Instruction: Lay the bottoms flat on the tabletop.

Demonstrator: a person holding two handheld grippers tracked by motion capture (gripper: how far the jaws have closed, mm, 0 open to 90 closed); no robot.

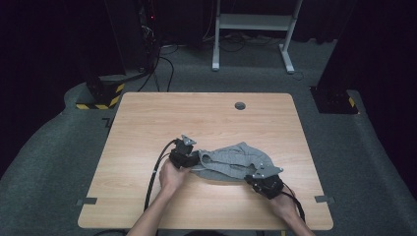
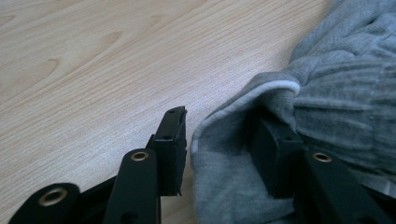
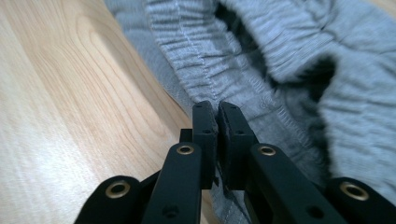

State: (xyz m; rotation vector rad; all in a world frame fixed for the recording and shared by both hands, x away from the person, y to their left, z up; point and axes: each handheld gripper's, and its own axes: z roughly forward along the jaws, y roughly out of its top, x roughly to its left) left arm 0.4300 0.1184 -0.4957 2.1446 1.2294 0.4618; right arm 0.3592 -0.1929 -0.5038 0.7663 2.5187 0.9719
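Observation:
A crumpled grey knit garment (image 1: pixel 236 160) lies on the wooden table (image 1: pixel 196 113), near its front right. My left gripper (image 1: pixel 197 160) sits at the garment's left end. In the left gripper view its jaws (image 2: pixel 219 121) stand open around a white-trimmed hem of the garment (image 2: pixel 336 93): one pad is bare over the wood, the other is tucked inside the fold. My right gripper (image 1: pixel 252 178) is at the garment's front right edge. In the right gripper view its jaws (image 3: pixel 217 109) are pressed together on the ribbed edge of the garment (image 3: pixel 280 56).
A round cable hole (image 1: pixel 240 105) sits near the table's far edge. Beyond the table stand a white desk frame (image 1: pixel 253 29) and a yellow-and-black striped base (image 1: pixel 101 96) with cables on the grey carpet. Bare wood lies left of and behind the garment.

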